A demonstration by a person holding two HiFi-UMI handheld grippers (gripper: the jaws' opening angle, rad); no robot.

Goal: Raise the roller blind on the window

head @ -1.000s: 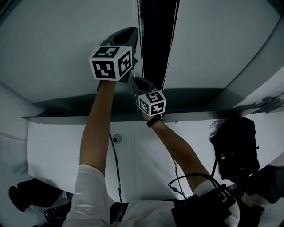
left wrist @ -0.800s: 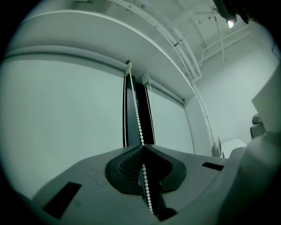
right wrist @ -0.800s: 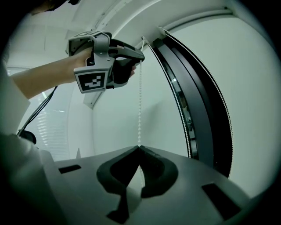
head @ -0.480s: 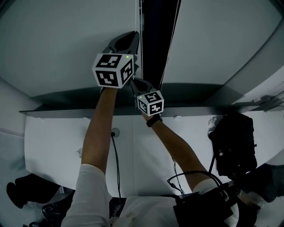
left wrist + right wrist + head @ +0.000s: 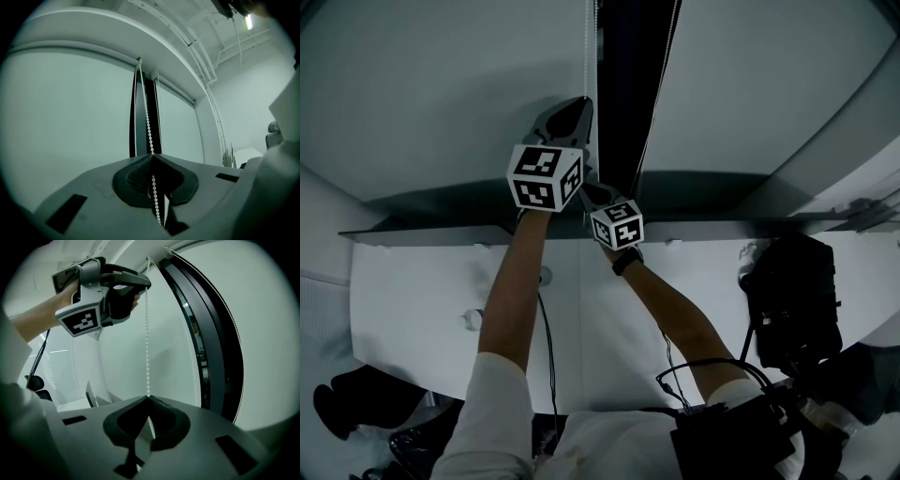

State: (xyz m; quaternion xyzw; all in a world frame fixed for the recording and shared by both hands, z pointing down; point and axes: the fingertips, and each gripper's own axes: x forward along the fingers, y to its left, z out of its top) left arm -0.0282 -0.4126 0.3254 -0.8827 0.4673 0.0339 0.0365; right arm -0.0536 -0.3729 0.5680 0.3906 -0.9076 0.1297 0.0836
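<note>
A white bead chain point(image 5: 587, 47) hangs in front of the dark gap between two pale roller blinds point(image 5: 441, 84). My left gripper point(image 5: 581, 105) is the higher one and is shut on the chain point(image 5: 146, 112), which passes between its closed jaws point(image 5: 151, 155). Just below it, my right gripper point(image 5: 587, 187) is shut on the same chain point(image 5: 147, 343) at its jaw tips point(image 5: 148, 398). In the right gripper view the left gripper point(image 5: 140, 287) shows above, with the chain taut between the two. Both arms reach upward.
A second blind point(image 5: 750, 84) covers the window to the right of the dark gap point(image 5: 628, 84). A dark sill point(image 5: 441, 202) runs under the blinds, with a white wall point(image 5: 422, 300) below. A black bag point(image 5: 792, 300) stands at the right; a cable point(image 5: 546, 347) hangs down the wall.
My left gripper has come down along the window with the chain in it, ending closer to the right gripper. The right gripper has barely shifted.
</note>
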